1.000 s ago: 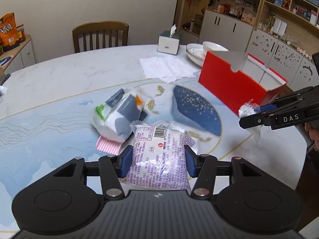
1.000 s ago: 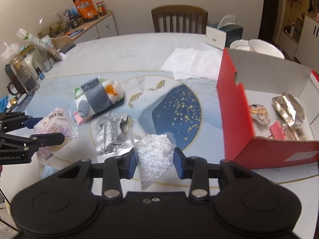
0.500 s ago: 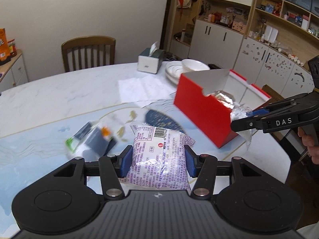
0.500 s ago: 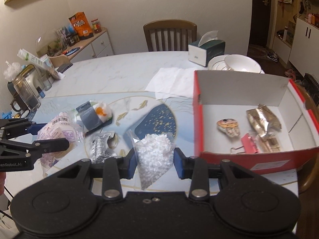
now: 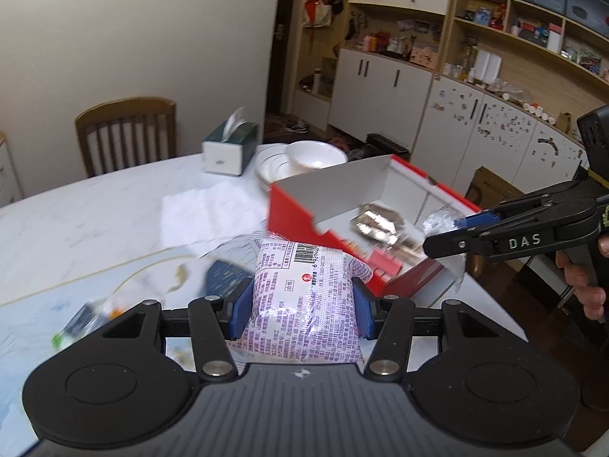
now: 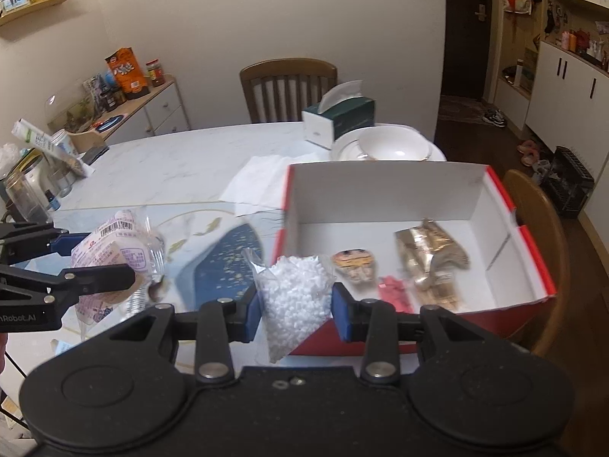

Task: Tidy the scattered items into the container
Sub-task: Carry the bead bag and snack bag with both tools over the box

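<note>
White marble bench (image 6: 190, 160) carries everything: right hand-held gripper (image 6: 295, 301), nearer, clamps a clear bag of white pellets (image 6: 295, 297) at the red cardboard box (image 6: 380, 198) rim; left hand-held gripper (image 5: 302, 306) squeezes a purple-printed snack packet (image 5: 304, 297), box ahead-right.

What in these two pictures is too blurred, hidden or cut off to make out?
- Left wrist view: the packet on the table is motion-blurred; its label is unreadable.
- Right wrist view: the left gripper and its purple-printed packet hide what lies behind.
- Right wrist view: the pink item in the red box is blurred, partly hidden by the right gripper.
</note>
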Demonstrator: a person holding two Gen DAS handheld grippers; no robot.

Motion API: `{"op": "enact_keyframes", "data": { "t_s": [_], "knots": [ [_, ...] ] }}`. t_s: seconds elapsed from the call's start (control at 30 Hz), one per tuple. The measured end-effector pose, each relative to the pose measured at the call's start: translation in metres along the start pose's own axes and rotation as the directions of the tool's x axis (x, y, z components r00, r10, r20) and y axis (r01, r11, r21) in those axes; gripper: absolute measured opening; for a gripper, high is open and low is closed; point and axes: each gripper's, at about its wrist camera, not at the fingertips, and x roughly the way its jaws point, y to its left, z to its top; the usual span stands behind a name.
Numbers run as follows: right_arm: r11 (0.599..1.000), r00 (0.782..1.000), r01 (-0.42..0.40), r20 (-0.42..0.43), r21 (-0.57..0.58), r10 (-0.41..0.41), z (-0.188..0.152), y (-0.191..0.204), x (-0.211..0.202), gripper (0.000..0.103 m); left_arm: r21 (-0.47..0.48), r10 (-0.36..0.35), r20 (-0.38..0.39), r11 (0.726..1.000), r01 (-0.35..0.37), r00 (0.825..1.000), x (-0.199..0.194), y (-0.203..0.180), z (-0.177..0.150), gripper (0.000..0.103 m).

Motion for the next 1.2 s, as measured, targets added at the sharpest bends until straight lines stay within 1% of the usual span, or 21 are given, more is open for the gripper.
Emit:
{"op": "enact_keyframes", "data": {
  "t_s": [0.27,0.57,0.8,0.9,1.2],
  "knots": [
    [0.999,0.999,0.032,0.009,-0.001,-0.032,0.005,-0.043,-0.002,0.037,0.045,-0.041,0.002,0.998,0.041,0.999,0.037,-0.04,0.025,0.052],
    [0.998,0.998,0.062,0.004,0.012,-0.062,0.011,-0.083,0.007,0.037,0.087,-0.065,-0.015,0.994,0.066,0.998,0.084,-0.068,0.051,0.052],
    [0.997,0.997,0.082,-0.004,0.014,-0.081,0.018,-0.106,0.02,0.037,0.111,-0.052,-0.04,0.992,0.056,0.998,0.121,-0.077,0.068,0.052],
    [0.996,0.996,0.086,-0.012,0.014,-0.086,0.021,-0.115,0.028,0.037,0.103,-0.054,-0.057,0.993,0.06,0.997,0.137,-0.077,0.076,0.052],
    [0.996,0.994,0.087,-0.062,0.0,-0.086,0.025,-0.132,0.054,0.037,0.127,-0.029,-0.103,0.991,0.042,0.994,0.181,-0.08,0.095,0.052]
  ]
}}
